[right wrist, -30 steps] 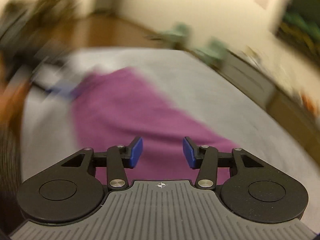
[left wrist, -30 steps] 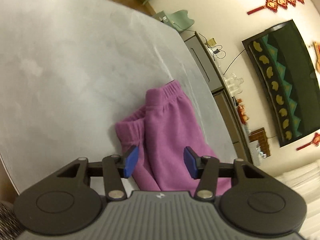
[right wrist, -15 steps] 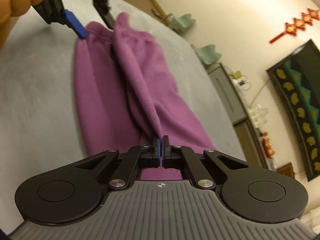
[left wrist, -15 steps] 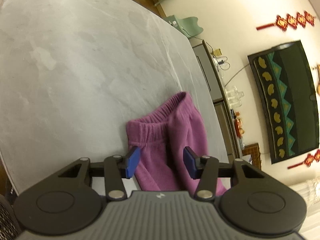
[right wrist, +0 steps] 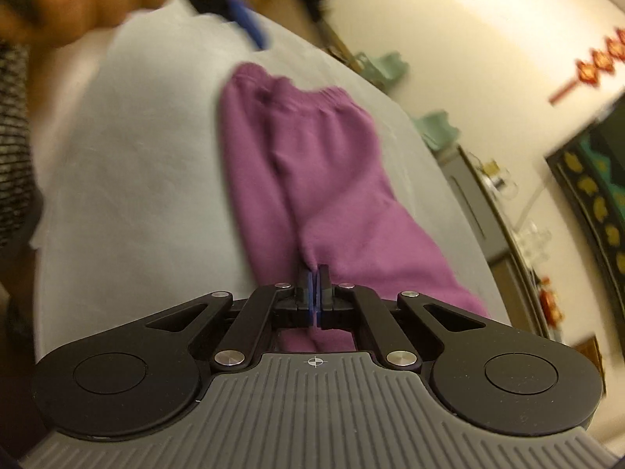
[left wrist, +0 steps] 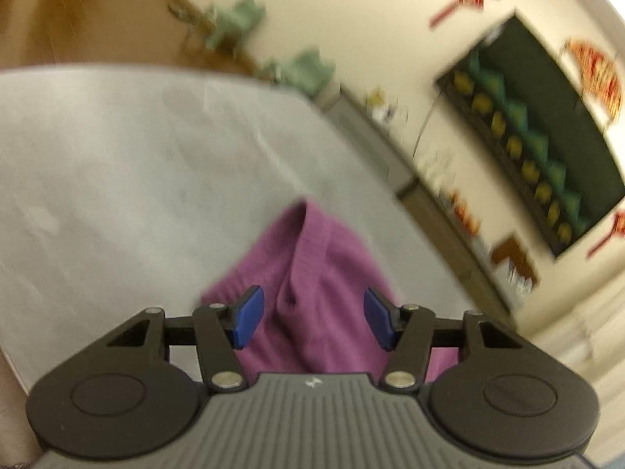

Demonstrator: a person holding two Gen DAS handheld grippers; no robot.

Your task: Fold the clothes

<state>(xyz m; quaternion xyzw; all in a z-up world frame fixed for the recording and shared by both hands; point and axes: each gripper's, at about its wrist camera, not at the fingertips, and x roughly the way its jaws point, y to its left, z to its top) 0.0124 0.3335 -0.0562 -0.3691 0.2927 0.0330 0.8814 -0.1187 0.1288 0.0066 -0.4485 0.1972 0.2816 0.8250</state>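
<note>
Purple sweatpants [right wrist: 320, 172] lie lengthwise on the grey table [right wrist: 129, 187], waistband at the far end. My right gripper [right wrist: 315, 287] is shut on a fold of the purple fabric near me. My left gripper [left wrist: 312, 318] is open, its blue pads either side of the pants [left wrist: 316, 273], above the cloth and gripping nothing. In the right wrist view the left gripper's blue fingertip [right wrist: 250, 27] and the hand holding it hover beyond the waistband, blurred.
The table's far edge [left wrist: 156, 68] meets a wooden floor. Green chairs [left wrist: 308, 68], a grey cabinet [left wrist: 371, 144] with small items and a dark wall hanging [left wrist: 539, 136] line the wall to the right.
My left gripper has lifted off and drawn back from the waistband, still open. The raised fold of the pants has dropped flatter. My right gripper stays shut on the fabric.
</note>
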